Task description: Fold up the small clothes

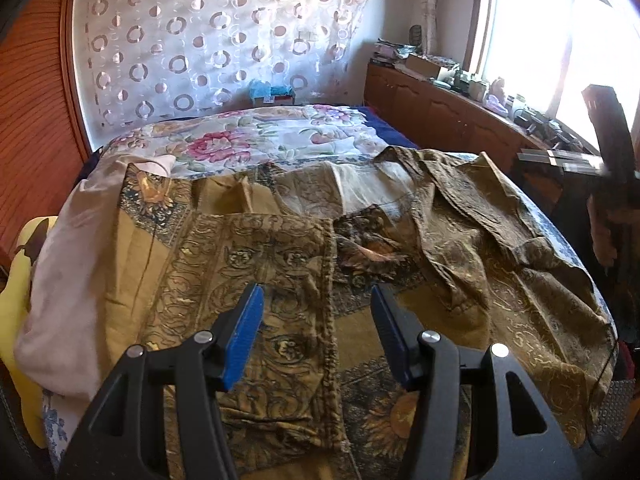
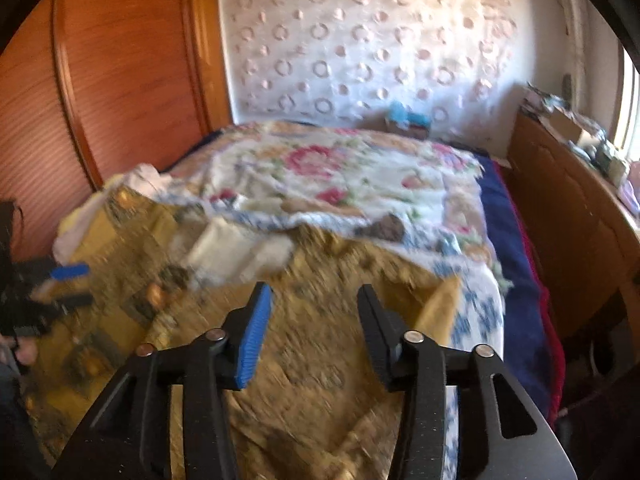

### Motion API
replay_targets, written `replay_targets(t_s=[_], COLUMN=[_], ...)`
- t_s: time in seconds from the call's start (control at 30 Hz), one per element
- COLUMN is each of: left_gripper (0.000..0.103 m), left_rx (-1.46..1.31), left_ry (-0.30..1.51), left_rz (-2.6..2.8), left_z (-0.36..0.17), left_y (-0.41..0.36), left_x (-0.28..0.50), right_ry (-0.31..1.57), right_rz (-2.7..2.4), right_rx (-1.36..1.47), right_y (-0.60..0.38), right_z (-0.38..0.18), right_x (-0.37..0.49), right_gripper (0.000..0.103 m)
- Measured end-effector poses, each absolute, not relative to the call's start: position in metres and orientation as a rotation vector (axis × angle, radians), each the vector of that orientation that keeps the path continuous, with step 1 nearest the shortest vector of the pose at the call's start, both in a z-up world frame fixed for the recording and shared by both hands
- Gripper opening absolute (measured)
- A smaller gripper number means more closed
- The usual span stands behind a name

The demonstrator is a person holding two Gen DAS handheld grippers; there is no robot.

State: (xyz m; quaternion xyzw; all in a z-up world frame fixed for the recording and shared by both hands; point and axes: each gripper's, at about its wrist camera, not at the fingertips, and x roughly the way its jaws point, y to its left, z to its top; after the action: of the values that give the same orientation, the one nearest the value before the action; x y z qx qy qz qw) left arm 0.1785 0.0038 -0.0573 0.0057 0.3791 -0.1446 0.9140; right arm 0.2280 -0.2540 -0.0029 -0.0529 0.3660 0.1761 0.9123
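Note:
A brown-gold patterned garment (image 1: pixel 460 216) lies spread and rumpled on the near end of the bed, its left part folded over (image 1: pixel 272 280). In the blurred right wrist view the same garment (image 2: pixel 312 360) fills the foreground. My left gripper (image 1: pixel 318 296) is open and empty, just above the garment's folded edge. It also shows at the left edge of the right wrist view (image 2: pixel 70 284). My right gripper (image 2: pixel 314 296) is open and empty above the garment's right part. The right gripper also shows at the right edge of the left wrist view (image 1: pixel 560 160).
A floral quilt (image 1: pixel 256 140) covers the far bed. A pale pink cloth (image 1: pixel 68 280) and a yellow item (image 1: pixel 16 292) lie at the left edge. A wooden wardrobe (image 2: pixel 100 80) stands left; a cluttered wooden cabinet (image 1: pixel 440 108) runs along the right under a window.

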Motion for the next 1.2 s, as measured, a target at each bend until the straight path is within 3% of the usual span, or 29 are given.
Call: replay_targets(t_s=[0.3, 1.2], left_gripper=[0.056, 0.055], left_rx=[0.017, 0.003], left_ry=[0.796, 0.798], left_rz=[-0.232, -0.146], left_z=[-0.059, -0.043], left_y=[0.015, 0.099], left_x=[0.195, 0.260], right_ry=[0.839, 0.899], right_rz=[0.292, 0.257], right_rx=[-0.115, -0.139], right_y=[-0.272, -0.265], right_z=[-0.053, -0.083], right_x=[0.235, 0.251], right_gripper=[0.070, 0.076])
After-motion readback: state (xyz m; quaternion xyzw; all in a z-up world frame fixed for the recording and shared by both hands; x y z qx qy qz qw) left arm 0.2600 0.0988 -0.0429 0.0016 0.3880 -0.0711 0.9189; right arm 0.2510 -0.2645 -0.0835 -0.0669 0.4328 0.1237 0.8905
